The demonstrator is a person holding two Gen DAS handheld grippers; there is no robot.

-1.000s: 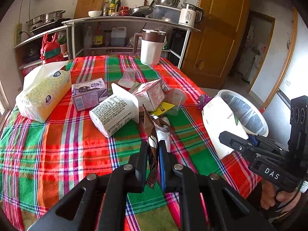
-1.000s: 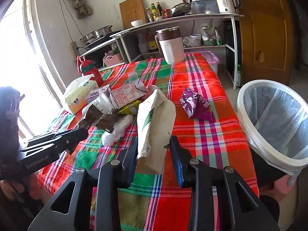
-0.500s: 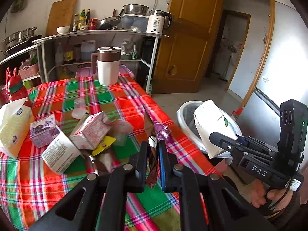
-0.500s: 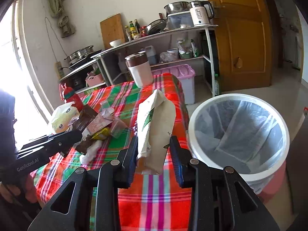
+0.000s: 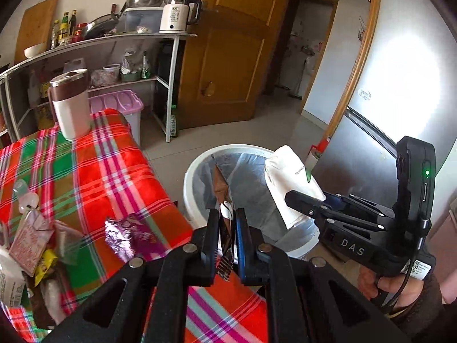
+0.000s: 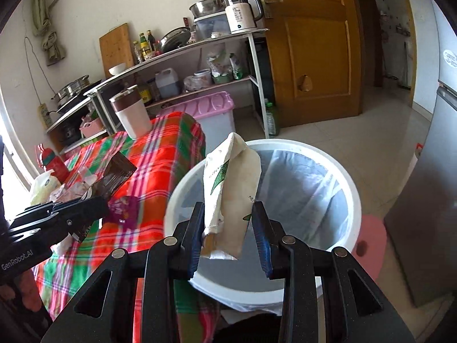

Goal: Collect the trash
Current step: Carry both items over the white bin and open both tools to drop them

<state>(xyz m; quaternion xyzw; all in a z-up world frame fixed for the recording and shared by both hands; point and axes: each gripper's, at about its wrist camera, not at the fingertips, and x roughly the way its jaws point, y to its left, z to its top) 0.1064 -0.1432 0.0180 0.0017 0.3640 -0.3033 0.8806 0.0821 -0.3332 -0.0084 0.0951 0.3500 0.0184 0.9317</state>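
Kitchen clutter fills the back wall, with a metal shelf rack [image 6: 182, 57] carrying a white kettle [image 6: 241, 17], steel bowls and bottles, and a wooden door [image 6: 311, 43] beside it. Up front, the counter [image 5: 94, 171] wears a glossy plaid cloth in red, green and pink, and just off its right edge stands a round white trash bin [image 6: 351, 188] lined with a thin, wrinkled translucent bag. Over the bin's open mouth, the right gripper [image 6: 228, 228] has its jaws clamped on a crumpled white paper bag [image 6: 231, 183] with green print, soft and creased, standing roughly upright. The left gripper [image 5: 227, 243] has its jaws pressed together on a thin brown foil wrapper [image 5: 221, 188], flat and shiny with a serrated end, held near the counter's right edge with its tip over the bin's rim. On the counter near that edge lies a crinkly purple snack packet [image 5: 128, 237]. Further toward the left edge sits a heap of cartons, a yellow scrap and clear plastic cups [image 5: 28, 245], motion-blurred. At the far corner stands a white tumbler with a brown lid [image 5: 71, 103], and a lilac plastic storage box [image 5: 120, 103] sits on the floor behind it.
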